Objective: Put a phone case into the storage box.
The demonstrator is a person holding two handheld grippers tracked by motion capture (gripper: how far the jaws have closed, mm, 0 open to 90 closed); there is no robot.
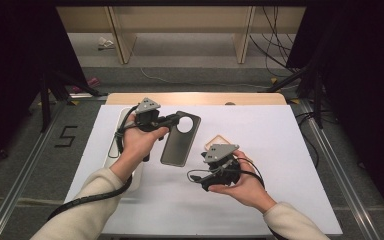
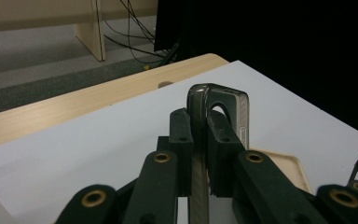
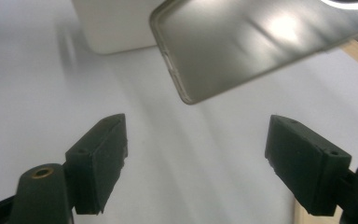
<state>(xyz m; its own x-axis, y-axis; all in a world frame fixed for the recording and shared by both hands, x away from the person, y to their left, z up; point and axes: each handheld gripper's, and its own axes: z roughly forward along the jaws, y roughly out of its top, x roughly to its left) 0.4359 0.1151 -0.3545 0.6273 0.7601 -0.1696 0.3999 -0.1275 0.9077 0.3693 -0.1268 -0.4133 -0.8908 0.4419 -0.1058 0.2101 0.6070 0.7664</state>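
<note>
A dark translucent phone case with a round camera hole hangs tilted above the white table sheet. My left gripper is shut on its upper edge beside the hole. In the left gripper view the case stands edge-on, pinched between the jaws of my left gripper. My right gripper sits lower right of the case, held in an upturned hand. Its jaws stand wide open with nothing between them, and the case's lower end floats just beyond them.
A white oblong tray lies at the left under my left hand; it is the white tray in the right gripper view. A small shallow wooden tray rests behind my right gripper. The wooden table edge runs along the back.
</note>
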